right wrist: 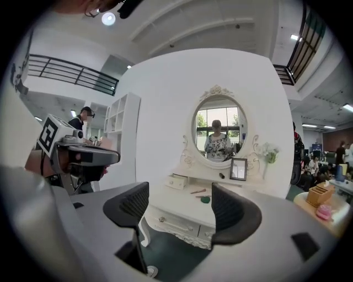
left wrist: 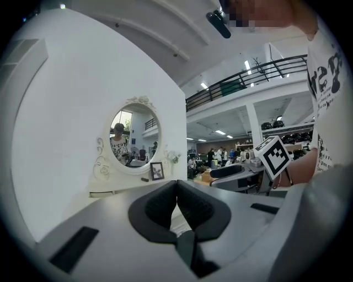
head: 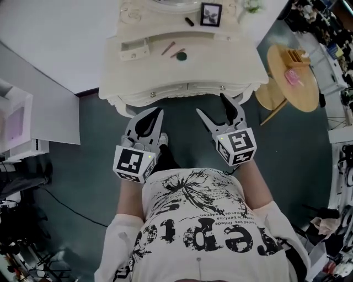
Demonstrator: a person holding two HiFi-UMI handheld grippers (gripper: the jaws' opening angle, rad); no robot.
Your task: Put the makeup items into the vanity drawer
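The white vanity (head: 220, 66) stands in front of me, its front drawers (head: 165, 91) closed. On its top lie a brown pencil (head: 168, 48), a second short stick (head: 177, 52), a green round item (head: 182, 55) and, further back, a black tube (head: 189, 21). A small drawer box (head: 134, 50) at the top's left stands pulled out. My left gripper (head: 160, 113) hangs before the vanity's front edge, shut and empty; its tips meet (left wrist: 176, 184). My right gripper (head: 211, 104) is open with nothing between its pads (right wrist: 226, 206), and the pencil (right wrist: 198, 191) and green item (right wrist: 205, 199) show beyond them.
A framed picture (head: 211, 14) and an oval mirror (right wrist: 220, 129) stand at the vanity's back. To the right is a round wooden side table (head: 306, 96) with a pink item (head: 292, 77) and a wooden box (head: 295, 57). Dark green floor (head: 83, 143) lies around the vanity.
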